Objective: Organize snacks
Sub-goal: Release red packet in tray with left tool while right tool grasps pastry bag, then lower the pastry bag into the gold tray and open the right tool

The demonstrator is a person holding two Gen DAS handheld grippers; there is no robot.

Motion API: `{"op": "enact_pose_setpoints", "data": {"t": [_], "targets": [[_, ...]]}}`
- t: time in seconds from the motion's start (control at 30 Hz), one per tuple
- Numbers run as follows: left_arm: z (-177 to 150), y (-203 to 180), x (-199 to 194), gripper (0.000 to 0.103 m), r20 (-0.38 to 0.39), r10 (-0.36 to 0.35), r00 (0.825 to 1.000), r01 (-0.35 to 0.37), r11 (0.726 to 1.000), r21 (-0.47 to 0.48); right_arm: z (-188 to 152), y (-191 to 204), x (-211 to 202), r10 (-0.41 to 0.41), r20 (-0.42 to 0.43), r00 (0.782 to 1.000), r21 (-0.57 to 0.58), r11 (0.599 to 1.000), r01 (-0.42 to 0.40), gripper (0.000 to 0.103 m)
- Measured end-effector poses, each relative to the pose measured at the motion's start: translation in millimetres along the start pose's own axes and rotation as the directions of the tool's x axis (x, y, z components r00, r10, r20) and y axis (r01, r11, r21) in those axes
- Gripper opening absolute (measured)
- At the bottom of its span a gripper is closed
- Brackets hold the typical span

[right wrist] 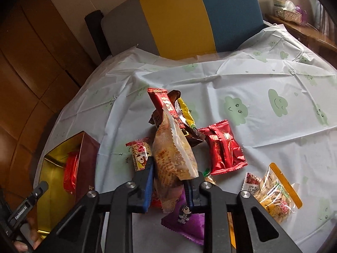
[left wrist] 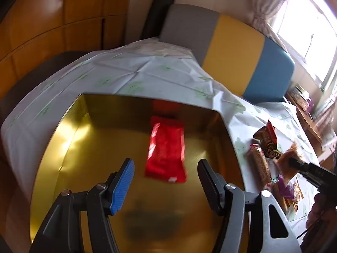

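A gold-lined box (left wrist: pixel 69 139) with dark red outer walls (right wrist: pixel 88 168) sits on the table's left. A red snack packet (left wrist: pixel 166 149) lies inside it; it also shows in the right wrist view (right wrist: pixel 70 171). My left gripper (left wrist: pixel 166 177) is open and empty above the box. My right gripper (right wrist: pixel 168 181) is shut on a tan clear-wrapped snack bag (right wrist: pixel 172 154), held above a pile of snacks (right wrist: pixel 179 113). The right gripper also shows at the left wrist view's right edge (left wrist: pixel 294 160).
On the cloud-print tablecloth (right wrist: pixel 252 80) lie a red packet (right wrist: pixel 223 145), a clear bag of chips (right wrist: pixel 276 191), a purple packet (right wrist: pixel 187 219) and a peanut bar (right wrist: pixel 140 154). A grey, yellow and blue sofa back (right wrist: pixel 179 19) stands behind the table.
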State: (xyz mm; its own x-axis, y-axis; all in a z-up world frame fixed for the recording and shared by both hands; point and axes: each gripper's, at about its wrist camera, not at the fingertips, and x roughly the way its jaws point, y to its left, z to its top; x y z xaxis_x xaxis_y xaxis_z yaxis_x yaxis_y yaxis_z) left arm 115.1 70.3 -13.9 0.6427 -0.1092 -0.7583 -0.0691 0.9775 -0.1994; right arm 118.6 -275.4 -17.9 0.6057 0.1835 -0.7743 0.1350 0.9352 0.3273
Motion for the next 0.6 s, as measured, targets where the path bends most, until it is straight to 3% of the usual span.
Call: {"op": "enact_pose_setpoints", "data": {"t": [0.2, 0.3, 0.4, 0.6], "targets": [[-21, 25, -22, 0.063, 0.017, 0.075, 0.997, -0.075, 0.997, -0.029, -1, 26, -27, 0.072, 0.040, 0.997, -0.066, 0.995, -0.069, 0.025], [-26, 33, -28, 0.063, 0.016, 0.093, 0.996, -0.093, 0.995, -0.027, -7, 48, -34, 0.153, 0.005, 0.988, -0.122, 0.981, -0.151, 0.025], [-31, 40, -35, 0.063, 0.016, 0.097, 0.995, -0.096, 0.995, -0.039, -18, 78, -38, 0.252, -0.061, 0.966, -0.171, 0.951, -0.259, 0.025], [-34, 42, -44, 0.063, 0.039, 0.108, 0.993, -0.107, 0.994, -0.033, -48, 146, -31, 0.303, -0.168, 0.938, -0.297, 0.892, -0.342, 0.025]]}}
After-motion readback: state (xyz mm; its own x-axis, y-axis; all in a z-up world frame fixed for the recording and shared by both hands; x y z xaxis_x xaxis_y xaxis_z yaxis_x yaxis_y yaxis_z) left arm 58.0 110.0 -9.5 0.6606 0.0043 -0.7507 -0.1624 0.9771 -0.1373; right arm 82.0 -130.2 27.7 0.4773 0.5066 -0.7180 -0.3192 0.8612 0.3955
